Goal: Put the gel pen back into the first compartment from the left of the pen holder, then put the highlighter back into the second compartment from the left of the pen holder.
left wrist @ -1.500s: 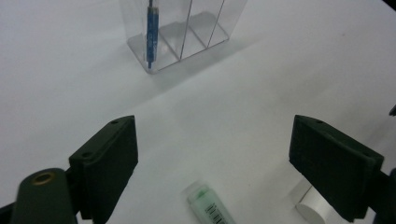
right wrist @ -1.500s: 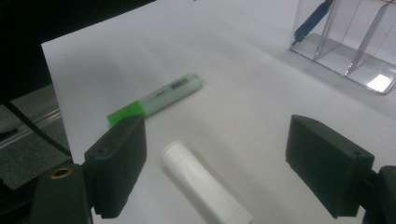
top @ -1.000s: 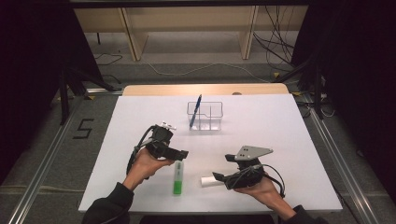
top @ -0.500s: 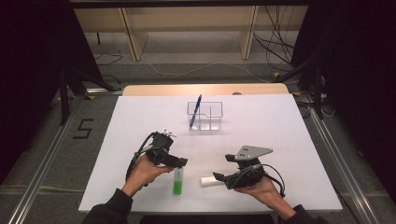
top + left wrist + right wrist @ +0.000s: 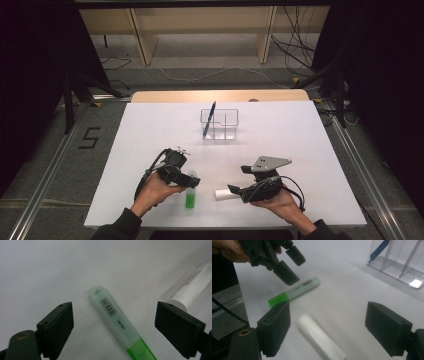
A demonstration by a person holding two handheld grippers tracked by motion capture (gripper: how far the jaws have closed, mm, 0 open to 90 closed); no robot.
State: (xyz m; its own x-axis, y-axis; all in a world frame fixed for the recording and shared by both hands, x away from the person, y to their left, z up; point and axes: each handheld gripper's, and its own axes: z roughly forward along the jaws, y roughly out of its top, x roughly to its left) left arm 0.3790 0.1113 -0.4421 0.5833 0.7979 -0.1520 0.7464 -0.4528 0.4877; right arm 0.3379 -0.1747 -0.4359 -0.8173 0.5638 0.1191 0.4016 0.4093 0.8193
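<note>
Clear divided holder [image 5: 220,124] holds a blue pen [image 5: 209,119], leaning. Left gripper [image 5: 191,180] angled down over green highlighter [image 5: 190,195], jaws wide, nothing gripped. Right gripper [image 5: 234,189] level, open astride white tube [image 5: 223,193].

A white table [image 5: 300,135] stands on grey carpet [image 5: 210,75], wooden shelving [image 5: 200,25] behind, surroundings seemingly dark.

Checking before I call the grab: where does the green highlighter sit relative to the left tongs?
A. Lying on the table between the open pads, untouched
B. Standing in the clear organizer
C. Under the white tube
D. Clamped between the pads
A: in the left gripper view the green highlighter lies flat on the white table, gaps on both sides to the left tongs.
</note>
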